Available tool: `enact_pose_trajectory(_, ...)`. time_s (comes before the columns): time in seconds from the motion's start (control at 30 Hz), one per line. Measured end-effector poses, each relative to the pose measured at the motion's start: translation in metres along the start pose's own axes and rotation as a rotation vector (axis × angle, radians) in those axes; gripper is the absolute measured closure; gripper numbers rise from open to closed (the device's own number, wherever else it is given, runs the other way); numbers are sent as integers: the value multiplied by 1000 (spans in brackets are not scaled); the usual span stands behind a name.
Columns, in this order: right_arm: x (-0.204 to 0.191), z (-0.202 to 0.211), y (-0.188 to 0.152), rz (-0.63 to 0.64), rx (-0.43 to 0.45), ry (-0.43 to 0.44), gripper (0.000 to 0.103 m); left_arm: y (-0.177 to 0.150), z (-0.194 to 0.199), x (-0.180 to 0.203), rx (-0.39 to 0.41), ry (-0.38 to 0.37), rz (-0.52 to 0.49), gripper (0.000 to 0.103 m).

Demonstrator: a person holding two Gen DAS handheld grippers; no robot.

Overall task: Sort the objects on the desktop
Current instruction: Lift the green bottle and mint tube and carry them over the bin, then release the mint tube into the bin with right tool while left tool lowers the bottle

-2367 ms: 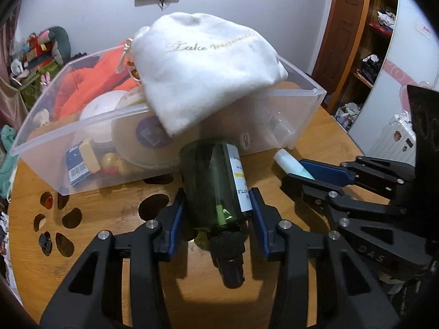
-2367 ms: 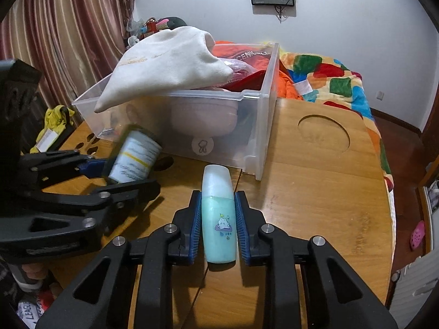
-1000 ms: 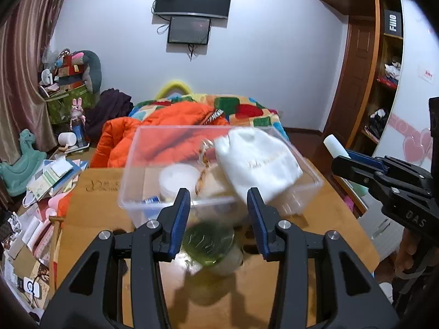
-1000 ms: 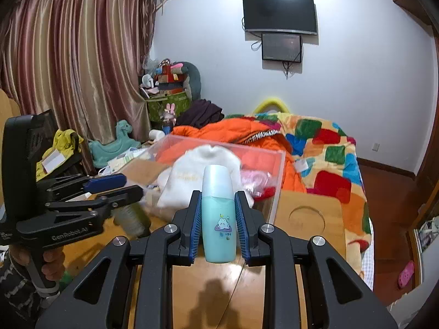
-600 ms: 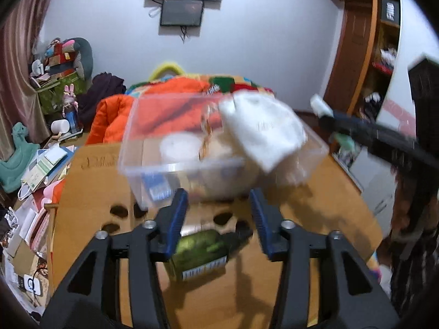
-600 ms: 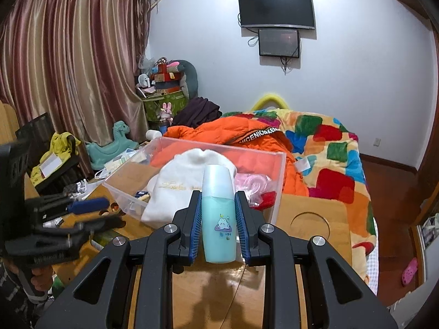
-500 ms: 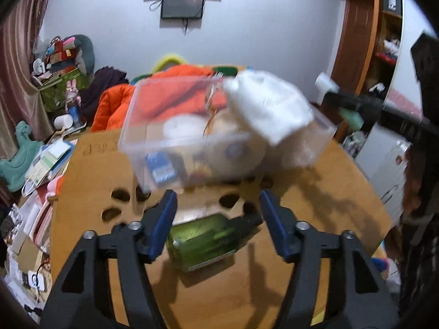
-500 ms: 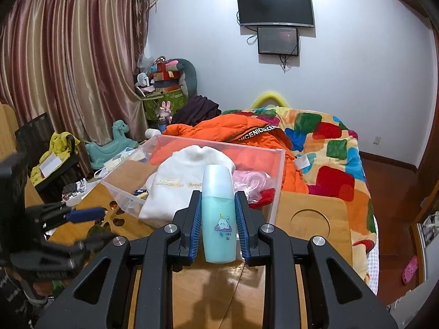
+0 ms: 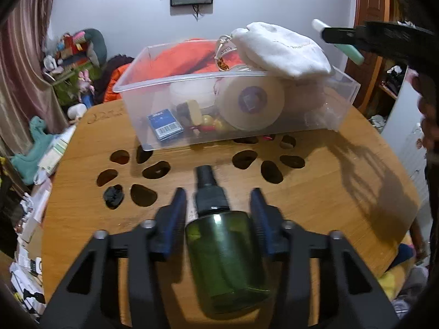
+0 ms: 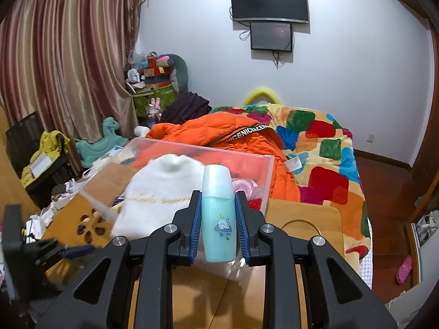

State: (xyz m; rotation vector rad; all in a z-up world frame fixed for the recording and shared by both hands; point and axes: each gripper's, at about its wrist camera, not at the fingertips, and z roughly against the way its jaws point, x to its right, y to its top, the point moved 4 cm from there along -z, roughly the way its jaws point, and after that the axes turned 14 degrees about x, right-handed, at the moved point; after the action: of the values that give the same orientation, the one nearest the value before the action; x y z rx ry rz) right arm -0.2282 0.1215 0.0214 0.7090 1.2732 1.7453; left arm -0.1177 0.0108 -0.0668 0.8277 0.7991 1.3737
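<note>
Green bottle between the left jaws, teal bottle clamped in the right.

Wooden table (image 9: 329, 205) carries the green bottle (image 9: 225, 257), lying with its black cap pointing away between the left gripper (image 9: 218, 208) pads; the jaws have just been closing, and slim gaps show at both sides. Dark cutouts pierce the tabletop just past the cap. Beyond them sits the clear bin (image 9: 153, 87), crowded with a tape roll (image 9: 251, 101), a blue card (image 9: 164, 127) and a white pouch (image 9: 282, 49) draped over its rim. Right gripper (image 10: 218, 224) holds the teal bottle (image 10: 218, 219) upright, tight, above the bin's near end.
</note>
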Motion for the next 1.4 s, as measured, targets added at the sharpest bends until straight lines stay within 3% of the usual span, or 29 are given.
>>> enact_pose_trajectory(0.27,-1,-38,4,-15,-36,-1,82,-5,11,-14,17,5,64,59)
enact_pose_trajectory(0.63,-10,-48,2,37,-40,-34,81,47,27,-46,115,-22,159,59)
enact_pose_trajectory(0.8,-12,-46,5,76,-20,-60,65,84,29,-51,173,-65,185,59)
enact_pose_trajectory(0.93,-9,-43,7,72,-10,-60,60,114,21,-50,215,-66,150,59)
enact_pose_trajectory(1.0,-6,-40,8,54,-2,-61,53,127,11,-50,223,-63,135,59)
enact_pose_trajectory(1.3,-9,-13,11,62,77,-93,26,141,-40,-47,164,-36,92,59)
enact_pose_trajectory(1.4,-10,-10,9,58,74,-93,26,138,-52,-44,135,-28,89,59)
